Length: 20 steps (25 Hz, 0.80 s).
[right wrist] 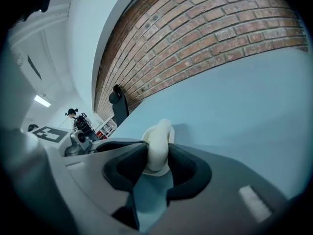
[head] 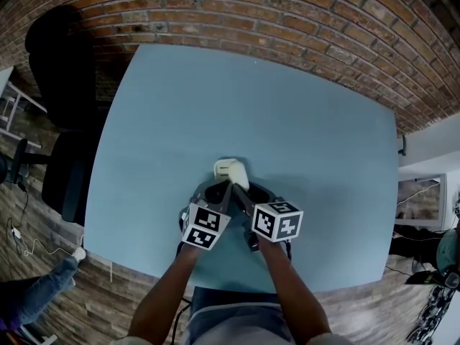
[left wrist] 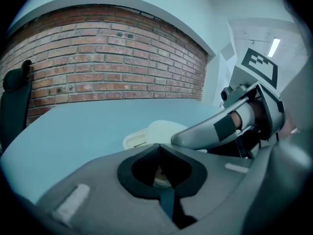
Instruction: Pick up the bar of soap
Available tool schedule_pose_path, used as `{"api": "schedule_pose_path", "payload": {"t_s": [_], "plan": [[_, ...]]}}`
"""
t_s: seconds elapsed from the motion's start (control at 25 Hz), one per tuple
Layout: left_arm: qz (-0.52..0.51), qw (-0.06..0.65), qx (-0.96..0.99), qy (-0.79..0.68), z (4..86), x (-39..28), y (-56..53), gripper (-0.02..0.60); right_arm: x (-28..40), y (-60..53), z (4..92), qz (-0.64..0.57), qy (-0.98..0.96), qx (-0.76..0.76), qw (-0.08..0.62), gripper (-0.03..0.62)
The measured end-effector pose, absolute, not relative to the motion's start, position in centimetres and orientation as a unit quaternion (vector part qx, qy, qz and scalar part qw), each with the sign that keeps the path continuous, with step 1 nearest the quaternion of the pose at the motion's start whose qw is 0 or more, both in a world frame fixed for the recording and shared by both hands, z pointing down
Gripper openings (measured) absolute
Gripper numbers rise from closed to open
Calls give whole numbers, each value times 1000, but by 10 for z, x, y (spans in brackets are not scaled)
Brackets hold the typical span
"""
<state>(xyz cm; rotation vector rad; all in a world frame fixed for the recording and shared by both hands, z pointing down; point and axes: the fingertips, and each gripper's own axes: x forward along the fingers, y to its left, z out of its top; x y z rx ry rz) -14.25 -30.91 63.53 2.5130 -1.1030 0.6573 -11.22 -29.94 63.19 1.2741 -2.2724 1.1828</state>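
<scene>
A cream bar of soap (head: 231, 169) sits near the middle front of the blue table (head: 302, 121). In the right gripper view the soap (right wrist: 160, 135) stands on edge between the black pads, over a pale dish (right wrist: 155, 171). My right gripper (right wrist: 157, 153) is shut on it. My left gripper (left wrist: 159, 147) has its tips together, just short of the soap (left wrist: 164, 129) and the dish (left wrist: 134, 140). The right gripper's finger (left wrist: 205, 131) crosses in front of it. In the head view both grippers, left (head: 227, 187) and right (head: 238, 190), converge on the soap.
A black office chair (head: 65, 121) stands beyond the table's left edge. A brick wall (head: 287, 13) runs behind the table. A person's leg (head: 36, 293) shows at lower left on the wooden floor. The table's front edge (head: 144, 268) lies close to my arms.
</scene>
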Motion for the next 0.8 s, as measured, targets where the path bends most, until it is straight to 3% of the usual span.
{"api": "schedule_pose_path", "payload": {"t_s": [0.8], "plan": [[210,167,876,-400,629,-147,-311,3,-111,-296,618,479,-774,413,38,120]]}}
